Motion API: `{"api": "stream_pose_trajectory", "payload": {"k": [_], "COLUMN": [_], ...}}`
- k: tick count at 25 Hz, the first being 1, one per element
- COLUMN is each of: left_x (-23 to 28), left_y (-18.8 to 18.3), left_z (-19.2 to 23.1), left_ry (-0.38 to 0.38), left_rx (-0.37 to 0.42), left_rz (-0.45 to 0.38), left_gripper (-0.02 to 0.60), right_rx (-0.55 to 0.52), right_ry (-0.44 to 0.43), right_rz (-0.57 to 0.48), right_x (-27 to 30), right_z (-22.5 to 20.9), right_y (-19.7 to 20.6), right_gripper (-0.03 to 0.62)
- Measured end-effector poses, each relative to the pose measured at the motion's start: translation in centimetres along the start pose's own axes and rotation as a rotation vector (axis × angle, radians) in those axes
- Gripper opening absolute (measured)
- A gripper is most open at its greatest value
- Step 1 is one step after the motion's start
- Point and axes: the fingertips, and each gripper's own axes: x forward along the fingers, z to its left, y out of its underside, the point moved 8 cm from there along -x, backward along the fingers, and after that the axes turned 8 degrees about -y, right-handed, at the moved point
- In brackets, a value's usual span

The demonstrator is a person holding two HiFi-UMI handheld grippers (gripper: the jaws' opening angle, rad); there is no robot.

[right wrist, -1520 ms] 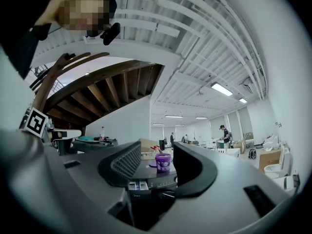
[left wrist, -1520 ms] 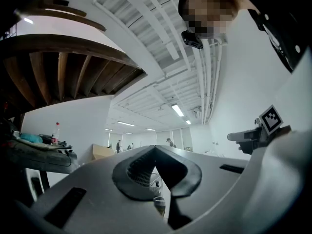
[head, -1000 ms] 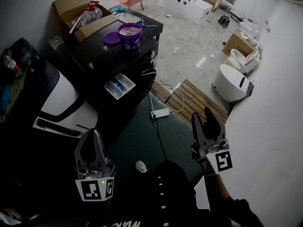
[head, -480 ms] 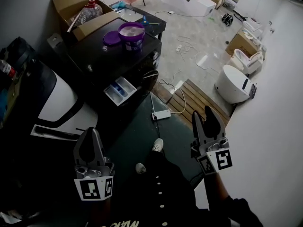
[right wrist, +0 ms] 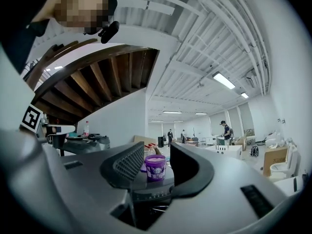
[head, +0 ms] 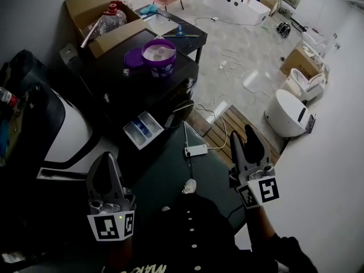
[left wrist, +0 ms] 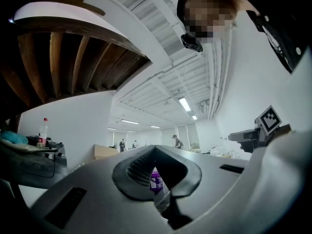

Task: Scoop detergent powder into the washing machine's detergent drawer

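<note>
A purple detergent tub stands open on the black washing machine, with its purple lid beside it. The detergent drawer is pulled out at the machine's front. Both grippers hang in the air well short of the machine. My left gripper has its jaws together and empty; through its gripper view I see only a sliver of the tub. My right gripper is open, its jaws closing with nothing between them. The tub shows far off through that gap.
A cardboard box with a water bottle stands behind the machine, next to a low dark table. A white appliance stands at the left. A power strip, cables, a wooden board and white toilets are on the floor.
The washing machine and tub have slid lower in the head view as the person steps toward them. A shoe has come forward. Both grippers keep their places in the view.
</note>
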Motion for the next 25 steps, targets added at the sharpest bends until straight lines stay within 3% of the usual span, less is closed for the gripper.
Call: {"api": "stream_pose_trajectory", "payload": {"k": [12,20,25], "left_x": [5.6,9.0,13.4], "left_y": [0.0,1.8,2.3], "left_z": [-2.8,-1.8,0.4], "left_ry": [-0.111,-0.128,-0.138], "left_rx": [0.033,0.028,0.018], "left_rz": [0.011,0.03,0.011], "left_gripper": [0.015,0.015,0.015], "right_rx": [0.028,0.026,0.03], "right_ry": [-0.105,-0.139,-0.15], "right_rz": [0.034,0.07,0.071], "right_x": [6.6,10.6,15.3], "right_z": [-6.8,-7.9,-8.4], "right_y": [1.4,2.9,1.8], "right_gripper": [0.164,0.158,0.158]}}
